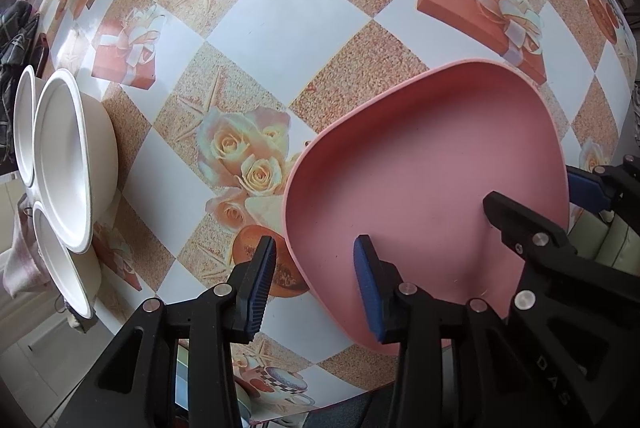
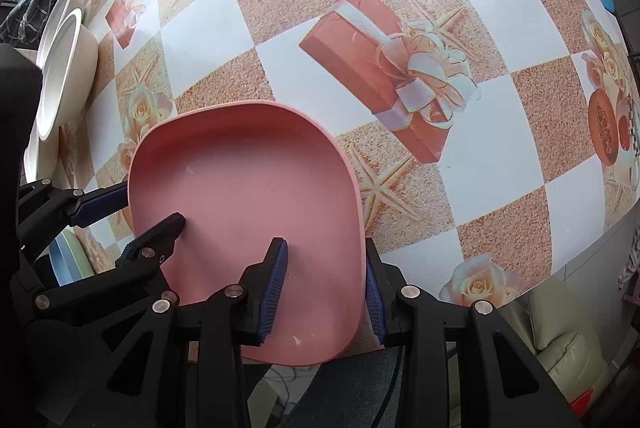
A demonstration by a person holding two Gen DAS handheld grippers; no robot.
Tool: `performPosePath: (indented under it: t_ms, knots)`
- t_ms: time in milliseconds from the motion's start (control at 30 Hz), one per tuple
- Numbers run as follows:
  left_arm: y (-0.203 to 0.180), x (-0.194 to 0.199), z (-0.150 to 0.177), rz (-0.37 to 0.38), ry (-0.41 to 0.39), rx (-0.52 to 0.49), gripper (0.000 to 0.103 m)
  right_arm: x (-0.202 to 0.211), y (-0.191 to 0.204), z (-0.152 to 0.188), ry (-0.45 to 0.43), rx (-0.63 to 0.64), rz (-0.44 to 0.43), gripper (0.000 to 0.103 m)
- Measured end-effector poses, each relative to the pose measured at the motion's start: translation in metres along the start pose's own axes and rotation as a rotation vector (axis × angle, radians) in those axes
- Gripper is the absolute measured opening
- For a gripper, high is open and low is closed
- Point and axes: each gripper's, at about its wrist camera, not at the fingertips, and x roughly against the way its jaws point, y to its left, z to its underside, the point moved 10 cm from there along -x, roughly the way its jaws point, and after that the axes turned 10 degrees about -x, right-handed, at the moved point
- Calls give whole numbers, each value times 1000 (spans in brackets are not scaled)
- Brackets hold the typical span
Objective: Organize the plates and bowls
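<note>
Table [image 1: 280, 12] w/ checkered cloth, roses & gift boxes printed on it. Pink plate [image 1: 420, 164] lies at the near edge. White bowls [image 1: 64, 160] clustered at far left. Left gripper [image 1: 316, 280] straddles the plate's left rim, jaws slack, not pinching. Right gripper [image 2: 326, 276] straddles the right rim, likewise released.

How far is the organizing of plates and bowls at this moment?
Done: three white round bowls stand grouped at the table edge. In hand: the pink rounded-square plate lies on the table; left gripper and right gripper straddle its rim, both open. Left: probably putting the plate with the bowls.
</note>
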Motion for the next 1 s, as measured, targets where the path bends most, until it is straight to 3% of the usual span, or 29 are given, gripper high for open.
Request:
performPosePath:
  t_ms: [1000]
  knots:
    - [1, -2, 0, -2, 0, -2, 44, -1, 0, 1, 3, -1, 6, 40]
